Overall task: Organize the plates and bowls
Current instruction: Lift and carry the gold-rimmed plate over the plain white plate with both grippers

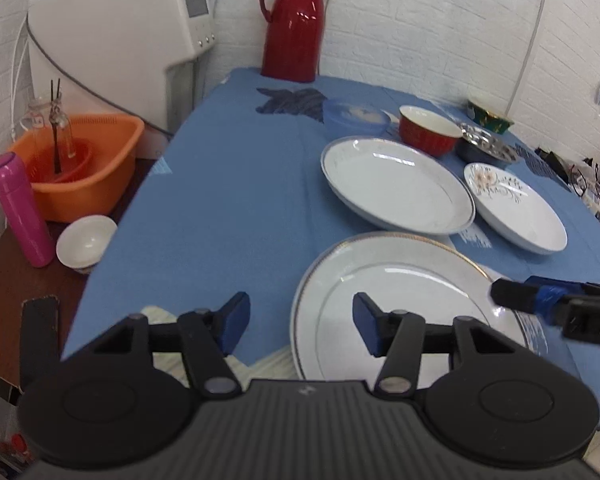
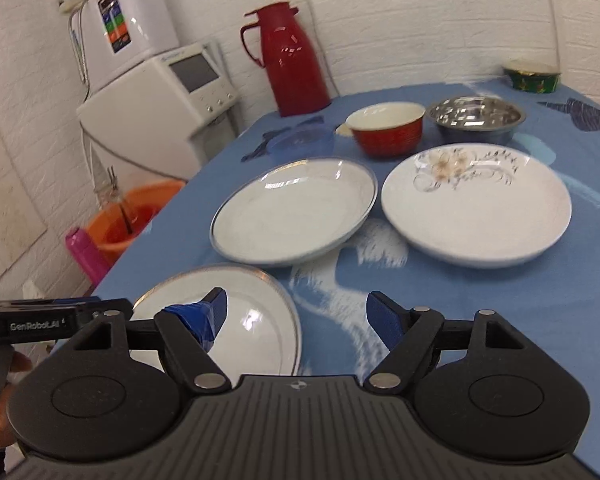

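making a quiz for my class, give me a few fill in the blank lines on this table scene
1. The tall thermos jug by the wall is coloured ____.
2. The plate with the flower pattern sits in front of the ____ steel bowl.
3. The jaws of the left gripper and the right gripper are both ____.
4. The gold-rimmed plate lies on a ____ tablecloth.

Missing words: red; stainless; open; blue

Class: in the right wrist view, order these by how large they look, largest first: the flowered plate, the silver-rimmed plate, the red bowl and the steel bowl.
1. and 2. flowered plate and silver-rimmed plate: too alike to rank.
3. and 4. steel bowl and red bowl: also near equal; both stand farther from the camera, so their true size is unsure.
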`<control>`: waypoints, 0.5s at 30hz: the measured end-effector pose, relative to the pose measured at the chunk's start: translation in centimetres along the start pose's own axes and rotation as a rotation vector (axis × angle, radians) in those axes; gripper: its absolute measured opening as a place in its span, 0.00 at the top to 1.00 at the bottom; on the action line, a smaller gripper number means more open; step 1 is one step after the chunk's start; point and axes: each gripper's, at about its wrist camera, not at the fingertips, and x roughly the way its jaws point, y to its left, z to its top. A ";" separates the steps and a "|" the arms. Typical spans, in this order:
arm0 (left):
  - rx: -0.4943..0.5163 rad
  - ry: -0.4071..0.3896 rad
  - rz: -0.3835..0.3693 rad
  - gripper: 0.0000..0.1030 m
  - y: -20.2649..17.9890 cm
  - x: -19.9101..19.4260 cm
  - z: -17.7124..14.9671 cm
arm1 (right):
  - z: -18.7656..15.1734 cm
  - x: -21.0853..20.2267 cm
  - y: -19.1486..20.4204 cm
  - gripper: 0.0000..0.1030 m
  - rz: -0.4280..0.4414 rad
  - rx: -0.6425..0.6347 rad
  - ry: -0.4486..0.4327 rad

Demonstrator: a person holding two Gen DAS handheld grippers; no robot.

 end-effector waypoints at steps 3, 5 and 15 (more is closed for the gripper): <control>-0.018 -0.027 0.008 0.45 0.9 0.7 2.7 | 2.1 2.5 -0.2 0.38 -0.013 -0.026 0.030; -0.017 -0.044 0.026 0.45 0.9 1.4 4.0 | 2.9 4.6 -0.9 0.38 0.033 0.008 0.085; -0.005 -0.038 0.047 0.43 1.4 5.7 7.9 | 4.5 10.1 -0.4 0.36 0.001 0.000 0.188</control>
